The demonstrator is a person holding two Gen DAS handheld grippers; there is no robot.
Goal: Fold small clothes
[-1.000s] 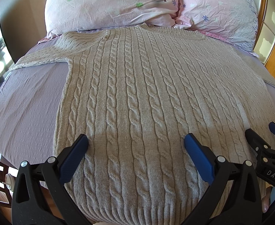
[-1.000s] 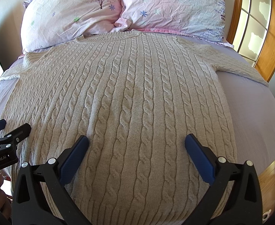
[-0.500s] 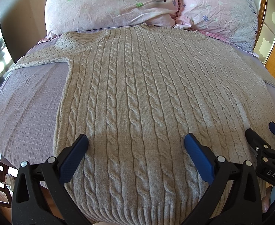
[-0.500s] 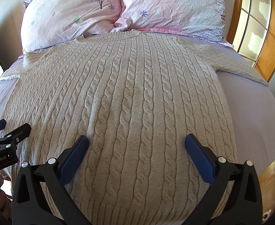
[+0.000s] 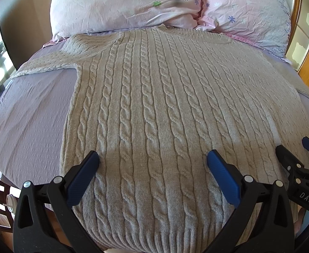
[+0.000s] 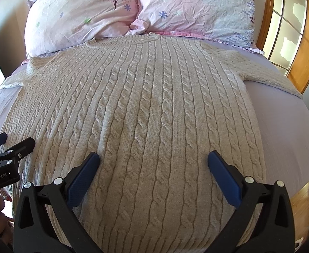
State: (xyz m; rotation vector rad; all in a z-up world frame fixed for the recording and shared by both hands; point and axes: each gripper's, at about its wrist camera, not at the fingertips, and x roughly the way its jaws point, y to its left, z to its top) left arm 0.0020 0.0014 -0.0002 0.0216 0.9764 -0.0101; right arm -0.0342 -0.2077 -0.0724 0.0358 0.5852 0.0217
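While the sweater [image 5: 154, 116] lies flat on the bed [image 5: 27, 116], collar toward the pillows [image 6: 133, 10], folding seems not yet begun. Both grippers, left [image 5: 152, 164] and right [image 6: 153, 164], hover side by side above the hem, jaws wide apart, holding nothing. Next likely needs pinching a sleeve or side edge.

Cable-knit wool sweater [image 5: 165, 109]; crinkled cloth pillows [image 6: 87, 12].
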